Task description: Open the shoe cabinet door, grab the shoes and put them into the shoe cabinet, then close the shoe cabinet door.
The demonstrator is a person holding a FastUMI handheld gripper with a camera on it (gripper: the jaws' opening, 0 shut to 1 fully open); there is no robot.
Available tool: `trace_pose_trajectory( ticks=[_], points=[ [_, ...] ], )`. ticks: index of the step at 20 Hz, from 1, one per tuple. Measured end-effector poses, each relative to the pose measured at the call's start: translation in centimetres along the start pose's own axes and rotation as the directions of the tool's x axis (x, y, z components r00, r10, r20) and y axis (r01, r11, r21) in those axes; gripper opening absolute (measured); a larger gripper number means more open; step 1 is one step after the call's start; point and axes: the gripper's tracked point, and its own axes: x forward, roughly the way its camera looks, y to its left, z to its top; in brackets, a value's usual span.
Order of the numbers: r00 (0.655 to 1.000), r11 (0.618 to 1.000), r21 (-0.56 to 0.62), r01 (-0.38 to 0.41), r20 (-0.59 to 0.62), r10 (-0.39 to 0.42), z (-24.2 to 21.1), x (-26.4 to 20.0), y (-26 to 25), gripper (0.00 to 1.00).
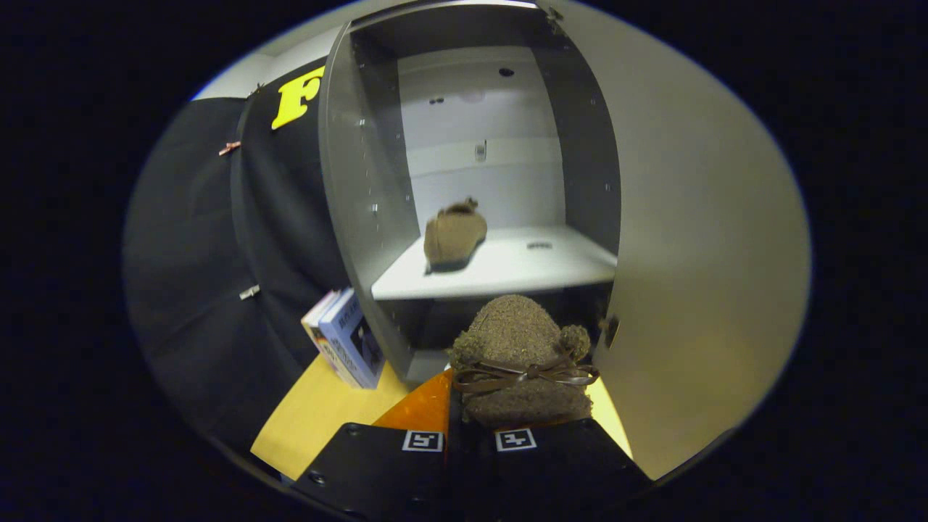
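The grey shoe cabinet (348,188) stands ahead with its door (696,239) swung open to the right. One brown suede shoe (453,235) lies on the white shelf (536,268) inside, toward its left. A second brown shoe (523,362) with a dark lace bow sticks out from between my fingers, toe pointing toward the cabinet, just below the shelf's front edge. My gripper (470,435) is shut on this shoe; its heel end is hidden between the fingers.
Two books (346,346) lean against the cabinet's lower left side. A yellow table top (319,413) and an orange patch (420,409) lie below. Black cloth wall hangs to the left. The right half of the shelf is bare.
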Motion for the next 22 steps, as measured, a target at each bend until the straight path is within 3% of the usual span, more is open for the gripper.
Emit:
trace_pose_trajectory(
  ticks=[5,9,22],
  points=[
    [0.995,0.999,-0.04,0.02,0.097,-0.016,10.5,4.1,-1.2,0.12],
    [0.995,0.998,-0.047,0.043,0.097,-0.038,14.2,9.0,-2.7,0.11],
    [0.99,0.989,-0.033,0.143,0.008,-0.143,14.0,25.6,-7.8,0.11]
  ],
)
